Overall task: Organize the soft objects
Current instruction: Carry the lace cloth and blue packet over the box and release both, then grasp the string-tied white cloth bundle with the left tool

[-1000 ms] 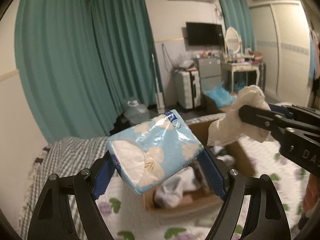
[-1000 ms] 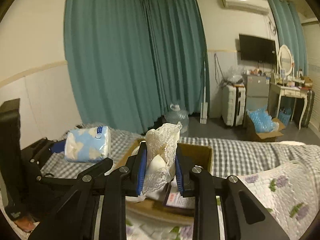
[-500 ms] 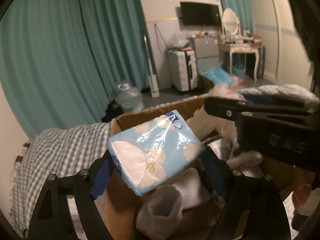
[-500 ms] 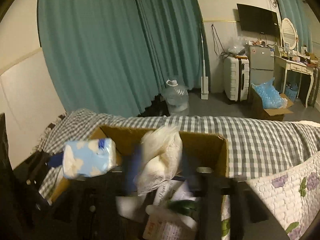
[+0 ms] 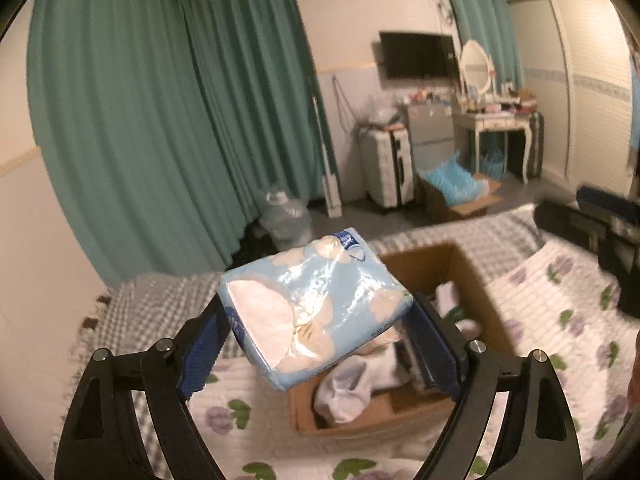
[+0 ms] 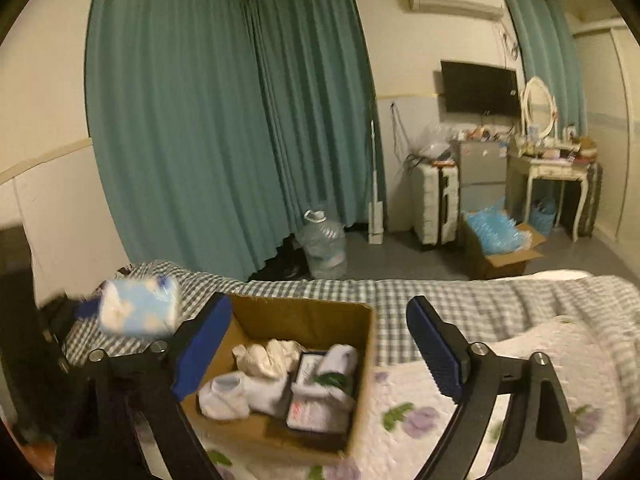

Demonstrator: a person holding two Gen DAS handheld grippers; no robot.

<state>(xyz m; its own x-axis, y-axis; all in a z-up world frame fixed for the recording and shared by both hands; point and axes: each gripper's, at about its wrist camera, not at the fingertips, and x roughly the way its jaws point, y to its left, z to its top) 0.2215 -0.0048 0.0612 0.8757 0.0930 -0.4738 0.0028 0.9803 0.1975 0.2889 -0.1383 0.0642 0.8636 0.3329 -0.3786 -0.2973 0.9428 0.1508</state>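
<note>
My left gripper is shut on a light-blue flowered tissue pack and holds it above the near left of an open cardboard box on the bed. The pack also shows at the left of the right wrist view. My right gripper is open and empty above the box; it shows at the right edge of the left wrist view. Inside the box lie a cream lace cloth, white socks and packets.
The box sits on a bed with a grey checked sheet and a white flowered quilt. Beyond the bed are teal curtains, a water jug, a white suitcase and a dressing table.
My right gripper opened and let the lace cloth drop into the box, then rose clear. My left gripper kept the tissue pack and pulled up and back from the box.
</note>
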